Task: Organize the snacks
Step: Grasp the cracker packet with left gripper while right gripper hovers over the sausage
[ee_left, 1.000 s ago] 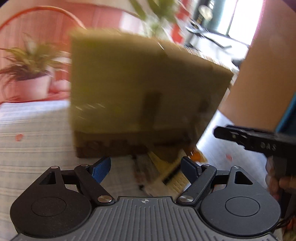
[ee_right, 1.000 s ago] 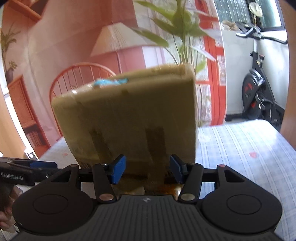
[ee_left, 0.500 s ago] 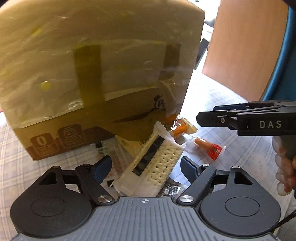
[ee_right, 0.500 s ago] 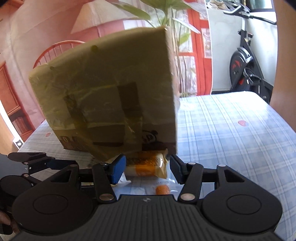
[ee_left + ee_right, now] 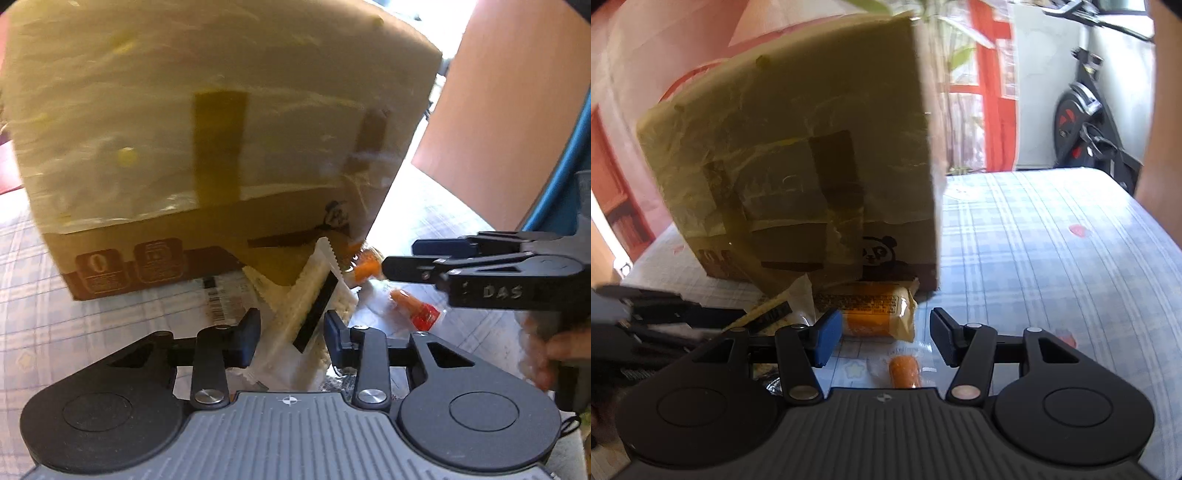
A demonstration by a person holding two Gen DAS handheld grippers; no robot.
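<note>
My left gripper (image 5: 291,334) has just closed on a white cracker packet (image 5: 314,314) lying near the taped cardboard box (image 5: 207,147). It looks light and brittle, so I grip its flat middle gently. My right gripper (image 5: 886,338) hangs apart, empty, over an orange snack packet (image 5: 875,314).

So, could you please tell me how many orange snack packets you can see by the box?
2: a large orange packet lying against the foot of the cardboard box, and a small orange sachet nearer, below the right gripper and its open jaws. Others may be hidden.
</note>
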